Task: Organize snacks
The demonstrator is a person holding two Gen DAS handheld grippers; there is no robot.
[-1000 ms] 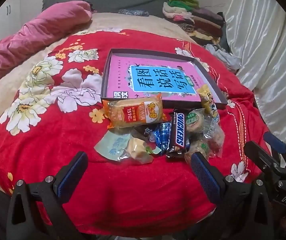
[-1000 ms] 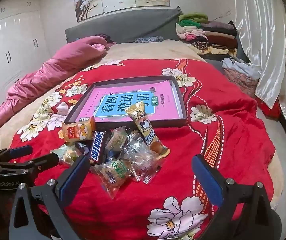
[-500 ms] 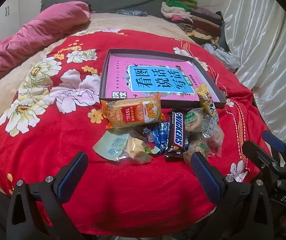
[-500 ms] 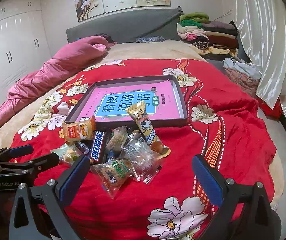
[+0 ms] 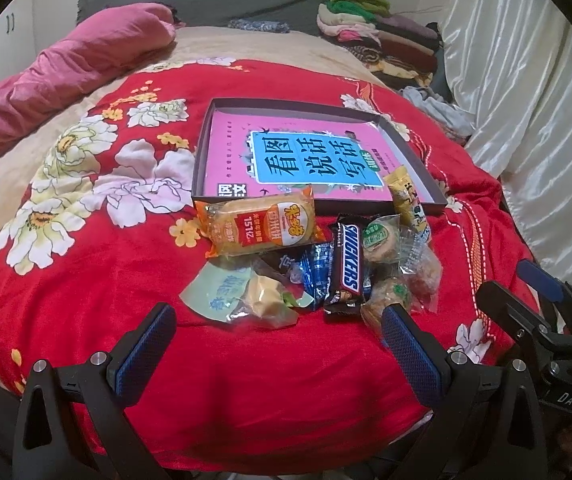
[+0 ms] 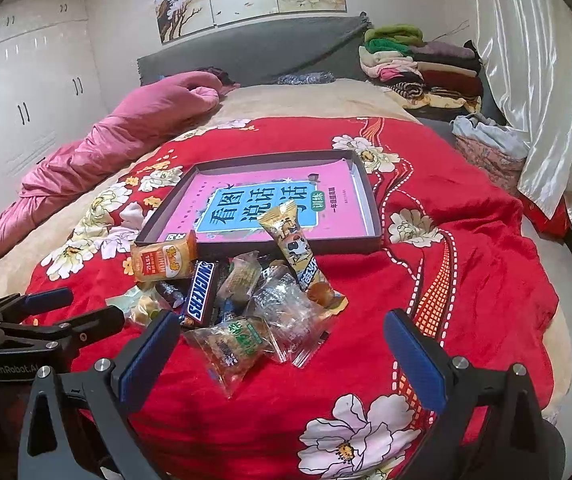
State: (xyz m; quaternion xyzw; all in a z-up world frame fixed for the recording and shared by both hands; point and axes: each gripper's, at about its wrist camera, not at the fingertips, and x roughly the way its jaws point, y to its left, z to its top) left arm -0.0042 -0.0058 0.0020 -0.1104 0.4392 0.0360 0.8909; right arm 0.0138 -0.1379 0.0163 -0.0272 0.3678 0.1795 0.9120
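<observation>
A bed with a red floral blanket (image 5: 97,280) carries a shallow tray (image 6: 370,196) and, touching its near edge, a heap of snacks (image 5: 326,256). Over the last second almost nothing has shifted: both views have crept only slightly closer, and no packet has moved, so the sorting looks not yet begun. The left hand-held gripper (image 5: 277,344) hangs wide and empty just short of the heap, the Snickers (image 5: 348,268) ahead between its fingers. The right hand-held gripper (image 6: 281,348), also wide and empty, frames the nearest clear packets (image 6: 237,340).
</observation>
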